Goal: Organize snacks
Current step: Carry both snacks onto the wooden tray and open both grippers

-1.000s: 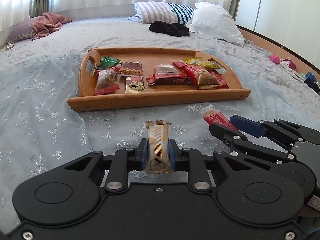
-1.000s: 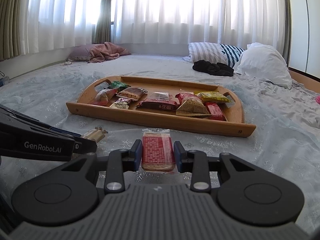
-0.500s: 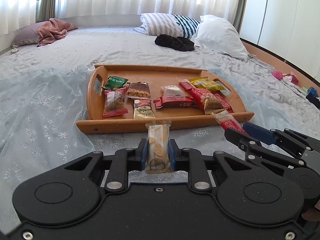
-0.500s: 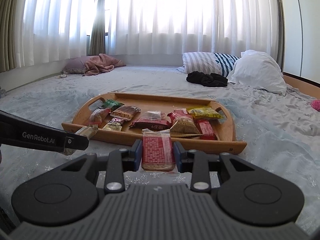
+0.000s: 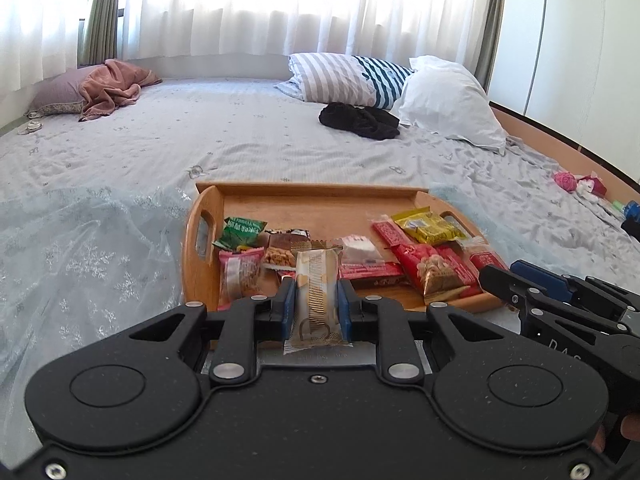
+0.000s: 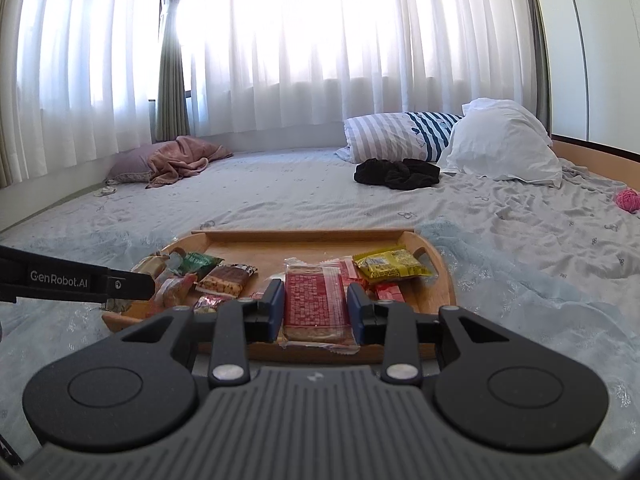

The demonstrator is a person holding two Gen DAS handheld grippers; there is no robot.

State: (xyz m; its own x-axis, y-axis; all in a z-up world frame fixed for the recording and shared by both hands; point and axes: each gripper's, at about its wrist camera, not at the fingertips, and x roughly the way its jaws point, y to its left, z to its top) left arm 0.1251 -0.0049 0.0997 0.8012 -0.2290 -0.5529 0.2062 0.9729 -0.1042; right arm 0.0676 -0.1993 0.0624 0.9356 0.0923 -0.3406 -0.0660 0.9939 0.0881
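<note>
I have 2 snacks pinched: the left gripper (image 5: 317, 304) clamps a beige wafer bar (image 5: 318, 296), the right gripper (image 6: 314, 307) a red cracker pack (image 6: 315, 304). Both hang over the wooden tray's (image 5: 320, 204) near edge; I'd carry them past the rim to bare wood before letting go.

Pillows (image 5: 448, 100), black garment (image 5: 360, 120), curtains (image 6: 300, 40)

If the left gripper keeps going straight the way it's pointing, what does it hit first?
Probably the snack packets in the wooden tray, likely the brown nut bar just past its beige wafer packet; depth is uncertain.
</note>
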